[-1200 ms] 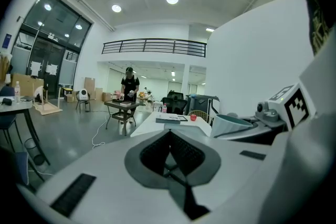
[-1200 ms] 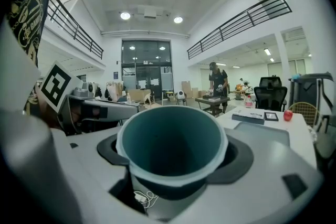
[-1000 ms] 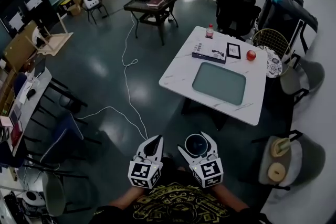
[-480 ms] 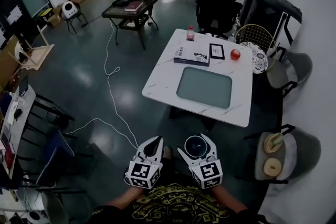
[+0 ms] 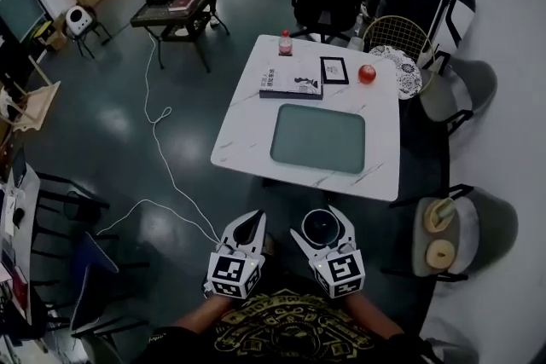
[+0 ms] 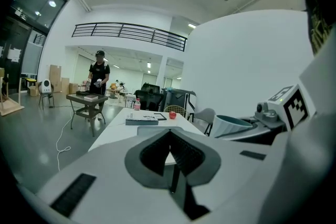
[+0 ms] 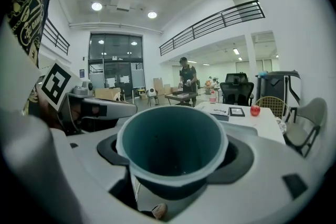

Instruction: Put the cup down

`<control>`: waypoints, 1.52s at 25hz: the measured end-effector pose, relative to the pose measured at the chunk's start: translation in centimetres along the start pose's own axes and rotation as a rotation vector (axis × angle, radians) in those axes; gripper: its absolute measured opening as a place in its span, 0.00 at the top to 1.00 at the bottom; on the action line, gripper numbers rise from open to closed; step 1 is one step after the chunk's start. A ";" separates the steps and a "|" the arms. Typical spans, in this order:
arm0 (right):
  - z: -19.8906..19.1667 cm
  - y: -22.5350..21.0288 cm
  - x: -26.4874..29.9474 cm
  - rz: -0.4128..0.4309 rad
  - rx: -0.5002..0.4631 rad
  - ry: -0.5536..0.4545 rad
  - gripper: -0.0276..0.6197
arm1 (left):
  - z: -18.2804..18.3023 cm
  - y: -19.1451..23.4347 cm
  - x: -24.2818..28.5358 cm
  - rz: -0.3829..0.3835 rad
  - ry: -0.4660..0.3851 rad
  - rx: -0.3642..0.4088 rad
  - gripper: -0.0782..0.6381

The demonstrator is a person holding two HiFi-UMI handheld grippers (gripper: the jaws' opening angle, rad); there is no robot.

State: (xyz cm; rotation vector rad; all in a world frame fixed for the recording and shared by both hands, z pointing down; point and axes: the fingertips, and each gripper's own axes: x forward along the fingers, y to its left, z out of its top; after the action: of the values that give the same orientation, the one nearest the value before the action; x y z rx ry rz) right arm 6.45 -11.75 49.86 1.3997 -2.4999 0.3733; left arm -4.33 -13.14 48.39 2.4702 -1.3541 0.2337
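- The right tool (image 5: 317, 222) grips the teal cup (image 7: 172, 136) upright in the air, near the edge of the white bench (image 5: 243, 124).
- The left tool (image 5: 249, 222) beside it is closed and empty.

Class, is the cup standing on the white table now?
No, the right gripper holds the cup between its jaws, short of the white table.

No legible text, labels or numbers
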 end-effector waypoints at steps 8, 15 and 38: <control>2.4 -3.0 2.7 -0.085 0.009 -0.015 0.36 | 2.1 1.9 4.7 -0.063 0.009 0.019 0.88; 4.1 -5.0 5.4 -0.157 0.010 -0.023 0.36 | 3.4 4.1 8.1 -0.112 0.016 0.028 0.88; 7.7 -10.2 11.4 -0.242 -0.022 -0.051 0.36 | 6.1 8.2 14.2 -0.180 -0.024 -0.010 0.88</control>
State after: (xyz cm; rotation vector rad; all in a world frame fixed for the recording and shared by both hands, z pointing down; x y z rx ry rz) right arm 8.71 -28.57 47.56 1.6983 -2.3283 0.2630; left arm -3.68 -30.63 48.37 2.5747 -1.1302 0.1551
